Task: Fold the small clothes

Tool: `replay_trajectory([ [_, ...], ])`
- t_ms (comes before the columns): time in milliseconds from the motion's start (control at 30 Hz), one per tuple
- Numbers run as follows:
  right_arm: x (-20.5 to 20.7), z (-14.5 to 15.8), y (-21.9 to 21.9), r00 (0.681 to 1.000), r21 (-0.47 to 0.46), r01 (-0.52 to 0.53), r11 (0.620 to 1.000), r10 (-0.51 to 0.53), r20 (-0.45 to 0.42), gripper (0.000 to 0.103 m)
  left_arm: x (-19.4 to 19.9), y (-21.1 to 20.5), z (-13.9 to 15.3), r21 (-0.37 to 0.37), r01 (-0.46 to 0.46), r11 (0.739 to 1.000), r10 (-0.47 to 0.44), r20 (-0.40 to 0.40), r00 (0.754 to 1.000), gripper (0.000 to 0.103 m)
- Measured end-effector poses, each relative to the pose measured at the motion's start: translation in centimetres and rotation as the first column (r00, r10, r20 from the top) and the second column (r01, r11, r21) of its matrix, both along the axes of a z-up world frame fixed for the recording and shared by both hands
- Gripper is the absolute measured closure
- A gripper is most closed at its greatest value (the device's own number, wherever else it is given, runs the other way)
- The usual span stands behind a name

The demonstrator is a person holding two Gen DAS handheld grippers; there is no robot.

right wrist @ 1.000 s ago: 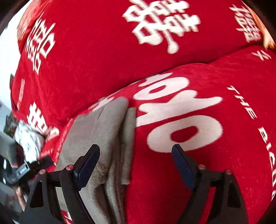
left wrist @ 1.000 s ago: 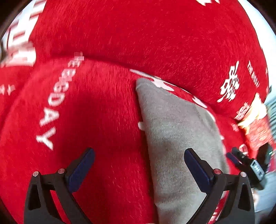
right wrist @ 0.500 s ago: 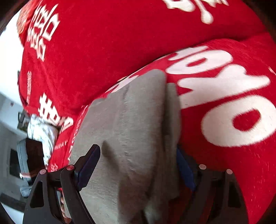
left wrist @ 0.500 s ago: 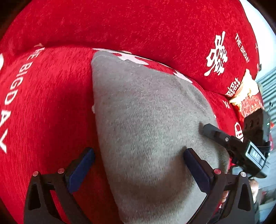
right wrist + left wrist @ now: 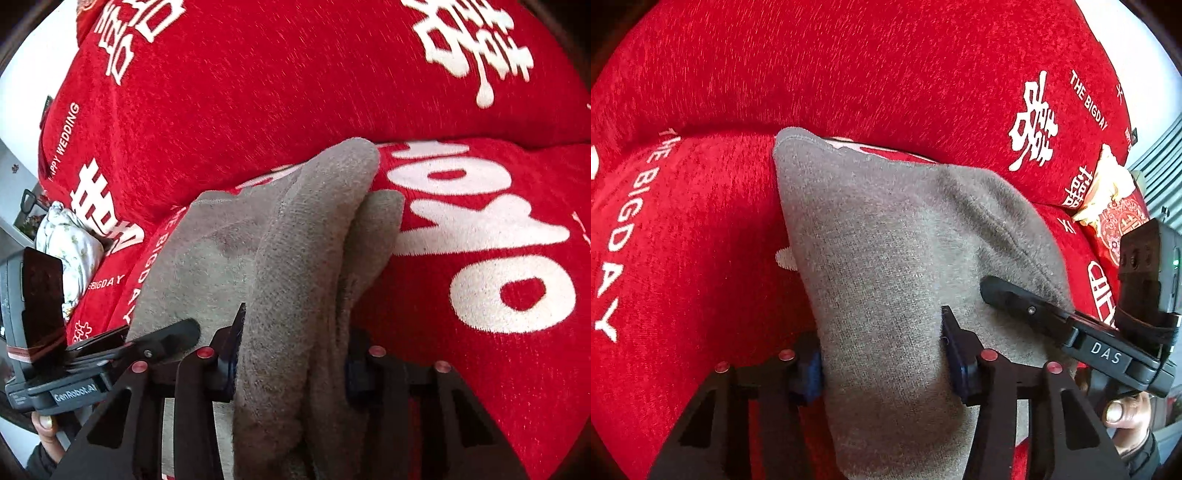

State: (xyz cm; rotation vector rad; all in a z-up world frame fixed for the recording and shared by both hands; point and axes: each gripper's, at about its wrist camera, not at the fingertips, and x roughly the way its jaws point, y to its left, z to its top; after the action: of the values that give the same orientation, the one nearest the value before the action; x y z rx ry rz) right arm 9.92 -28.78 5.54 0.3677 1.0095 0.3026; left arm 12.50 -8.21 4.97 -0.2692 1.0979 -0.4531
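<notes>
Lying on the red white-lettered sofa cover (image 5: 701,229), soft grey knitted garment (image 5: 886,240) bunching between closing left gripper (image 5: 882,354) and closing right gripper (image 5: 291,354), both pinching its folds.

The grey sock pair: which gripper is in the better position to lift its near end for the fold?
Probably the right gripper: its jaws are closing around both layers of the grey socks. The left gripper straddles only the flat left part.
</notes>
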Motion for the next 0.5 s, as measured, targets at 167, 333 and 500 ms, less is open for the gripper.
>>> replay_trajectory([
  [167,-0.7,1.0,0.5,1.0,-0.019,0.002,1.0,-0.002,0.019,0.059,-1.0,0.4,1.2,0.007,0.007,1.0,-0.007,0.031,0.999,0.052],
  [333,-1.3,1.6,1.4,1.0,-0.043,-0.006,0.999,0.006,0.023,0.06,-1.7,0.8,1.9,0.007,0.002,1.0,-0.002,0.04,0.999,0.052],
  [500,-2.0,2.0,2.0,1.0,-0.037,-0.004,0.999,0.005,0.028,0.06,-2.5,1.7,2.2,0.001,-0.007,1.0,0.006,0.041,0.999,0.052],
])
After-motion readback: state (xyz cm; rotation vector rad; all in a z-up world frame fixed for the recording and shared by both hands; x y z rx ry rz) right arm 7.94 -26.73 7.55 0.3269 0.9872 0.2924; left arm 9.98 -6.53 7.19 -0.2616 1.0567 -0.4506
